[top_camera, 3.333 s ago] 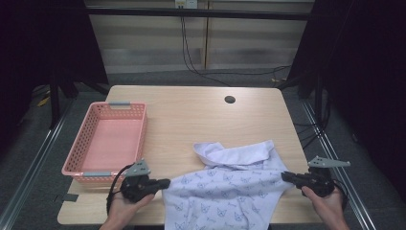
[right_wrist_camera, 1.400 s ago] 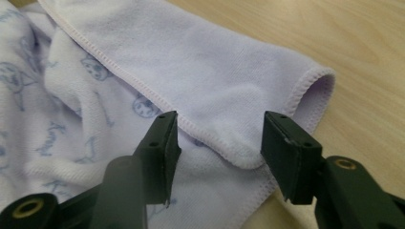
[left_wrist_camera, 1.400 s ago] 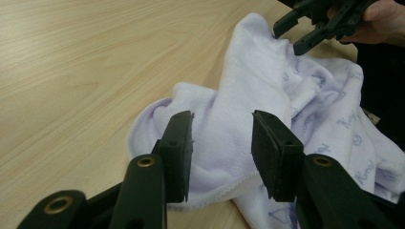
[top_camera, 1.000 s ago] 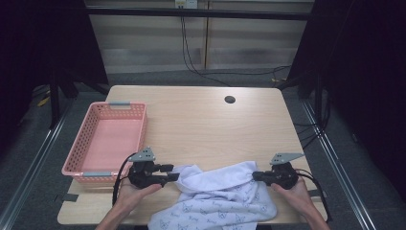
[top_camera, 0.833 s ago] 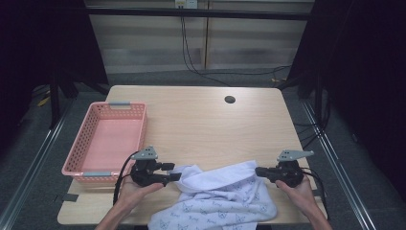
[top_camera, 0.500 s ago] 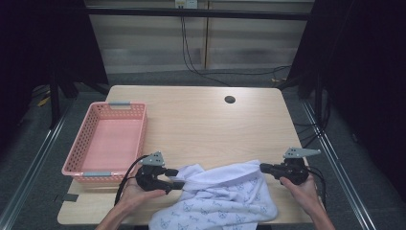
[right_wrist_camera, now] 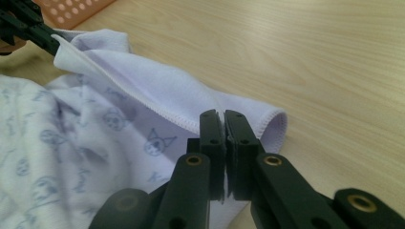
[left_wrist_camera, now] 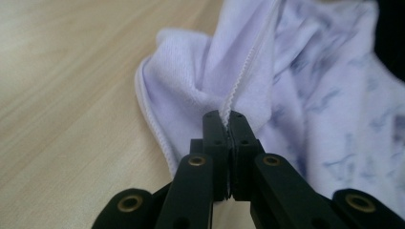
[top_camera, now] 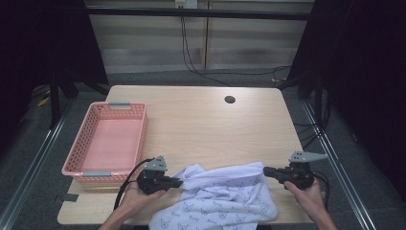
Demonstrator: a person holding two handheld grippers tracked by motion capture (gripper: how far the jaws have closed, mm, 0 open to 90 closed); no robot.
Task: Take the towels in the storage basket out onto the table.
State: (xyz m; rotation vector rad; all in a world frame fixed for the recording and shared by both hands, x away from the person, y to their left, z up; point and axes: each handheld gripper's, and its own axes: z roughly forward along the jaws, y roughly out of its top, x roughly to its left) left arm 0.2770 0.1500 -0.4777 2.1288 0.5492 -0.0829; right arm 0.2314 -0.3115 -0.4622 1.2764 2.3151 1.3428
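Note:
A pale lilac towel [top_camera: 225, 199] printed with small cat faces lies crumpled at the table's near edge, part of it hanging over. My left gripper [top_camera: 178, 182] is shut on the towel's [left_wrist_camera: 305, 95] stitched edge at its left end; its jaws have just been closing on that hem, which runs out from between the tips [left_wrist_camera: 223, 115]. My right gripper [top_camera: 266, 170] is shut on the towel's [right_wrist_camera: 143, 90] right end, the folded hem pinched between its jaws [right_wrist_camera: 222, 116]. The left gripper [right_wrist_camera: 52, 42] also shows far off in the right gripper view, holding the other corner.
A pink plastic basket [top_camera: 91, 177] stands empty at the table's left, close to my left hand. A dark round hole [top_camera: 230, 99] sits in the wooden tabletop [top_camera: 206, 129] near the far edge. Metal rails and cables run along the floor on both sides.
The left gripper's jaws have shut on the towel's left corner. The right gripper has drawn its end to the right and slightly up, stretching the towel's top edge between the two.

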